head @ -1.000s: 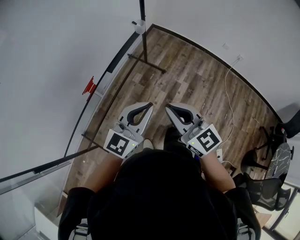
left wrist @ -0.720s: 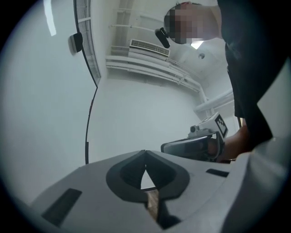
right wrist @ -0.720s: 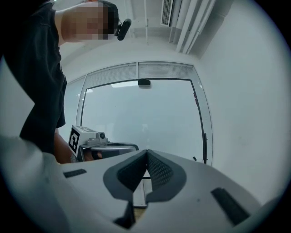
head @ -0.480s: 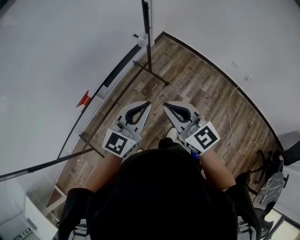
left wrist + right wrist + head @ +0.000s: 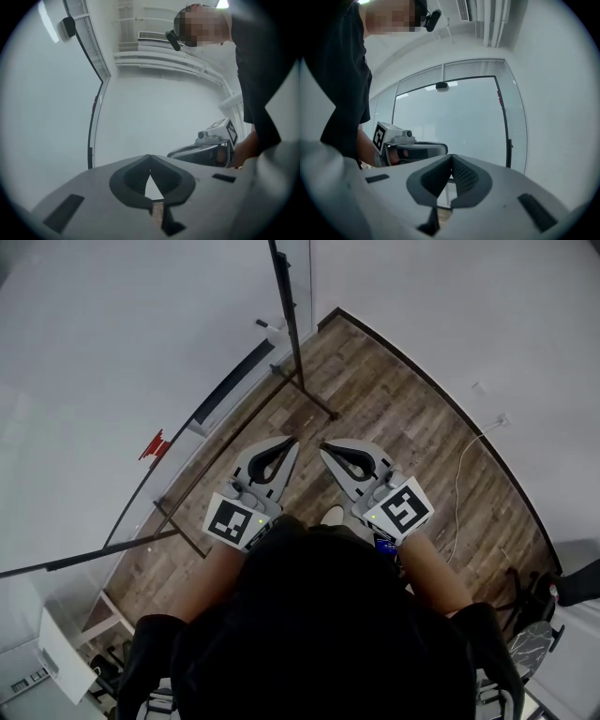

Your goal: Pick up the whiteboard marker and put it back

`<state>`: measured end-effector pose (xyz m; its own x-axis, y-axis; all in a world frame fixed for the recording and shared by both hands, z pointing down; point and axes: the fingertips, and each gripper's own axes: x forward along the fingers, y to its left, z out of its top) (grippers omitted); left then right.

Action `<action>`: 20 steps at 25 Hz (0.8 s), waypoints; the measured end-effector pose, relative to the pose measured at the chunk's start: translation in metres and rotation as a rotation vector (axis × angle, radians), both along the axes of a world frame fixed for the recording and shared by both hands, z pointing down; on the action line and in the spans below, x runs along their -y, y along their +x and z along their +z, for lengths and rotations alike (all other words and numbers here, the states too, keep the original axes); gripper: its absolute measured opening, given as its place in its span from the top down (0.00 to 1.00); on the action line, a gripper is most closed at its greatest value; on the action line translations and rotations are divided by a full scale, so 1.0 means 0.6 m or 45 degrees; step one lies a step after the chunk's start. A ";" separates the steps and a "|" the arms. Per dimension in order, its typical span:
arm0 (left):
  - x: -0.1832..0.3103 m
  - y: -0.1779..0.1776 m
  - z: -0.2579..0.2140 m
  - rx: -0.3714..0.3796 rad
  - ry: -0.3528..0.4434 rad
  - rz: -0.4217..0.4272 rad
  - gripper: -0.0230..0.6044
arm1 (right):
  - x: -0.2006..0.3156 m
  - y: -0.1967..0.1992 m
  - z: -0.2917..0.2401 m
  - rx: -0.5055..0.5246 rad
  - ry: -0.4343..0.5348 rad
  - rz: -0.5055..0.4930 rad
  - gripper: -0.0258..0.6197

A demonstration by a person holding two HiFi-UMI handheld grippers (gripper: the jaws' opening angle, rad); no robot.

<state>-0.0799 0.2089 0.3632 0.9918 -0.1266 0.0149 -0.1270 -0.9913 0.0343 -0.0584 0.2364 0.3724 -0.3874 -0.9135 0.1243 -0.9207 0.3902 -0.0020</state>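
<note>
Whiteboard marker: I can't pick it out in any view, and neither claw carries it.

Working from the left, the white board face [image 5: 84,381] fills the head view from 8 to 11 o'clock. One small red item [image 5: 150,444] sits on it at about 9 o'clock, too small for me to name. One black rail [image 5: 230,381] runs along the board's lower edge. One black stand [image 5: 289,324] rises at 12 o'clock, with its foot bar lying across the wood floor [image 5: 412,456].

I count two claws, side by side at centre, held above the floor. The left claw [image 5: 292,442] has its jaws together, tip to tip, with nothing between them; the left gripper view [image 5: 149,158] shows the pads meeting with only a sliver of light below. The right claw [image 5: 324,447] is likewise closed and empty, as the right gripper view [image 5: 451,157] shows. The two tips are near each other but apart.

Each claw carries one marker cube, two in all: the left cube [image 5: 232,521] and the right cube [image 5: 403,509]. They show black-and-white square patterns only, and I can read no words anywhere.

The floor lies open from 12 to 3 o'clock, bounded by a dark skirting line. One white cable [image 5: 457,493] trails at 3 o'clock below one wall socket [image 5: 502,419]. Dark furniture [image 5: 539,592] crowds 4 o'clock.
</note>
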 end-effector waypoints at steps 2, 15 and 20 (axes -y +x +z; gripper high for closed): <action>0.007 0.014 0.005 0.011 -0.006 -0.024 0.96 | 0.008 0.016 0.006 0.005 -0.010 -0.019 0.97; 0.162 0.095 0.031 0.015 -0.010 -0.126 0.96 | 0.171 0.100 0.042 -0.004 -0.071 -0.123 0.97; 0.270 0.133 0.041 0.002 -0.040 -0.168 0.96 | 0.275 0.136 0.042 -0.040 -0.096 -0.169 0.97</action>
<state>-0.0001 0.0471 0.3877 0.9667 -0.2551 0.0224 -0.2560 -0.9645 0.0647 0.0234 0.0716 0.3975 -0.4986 -0.8423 0.2045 -0.8613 0.5080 -0.0076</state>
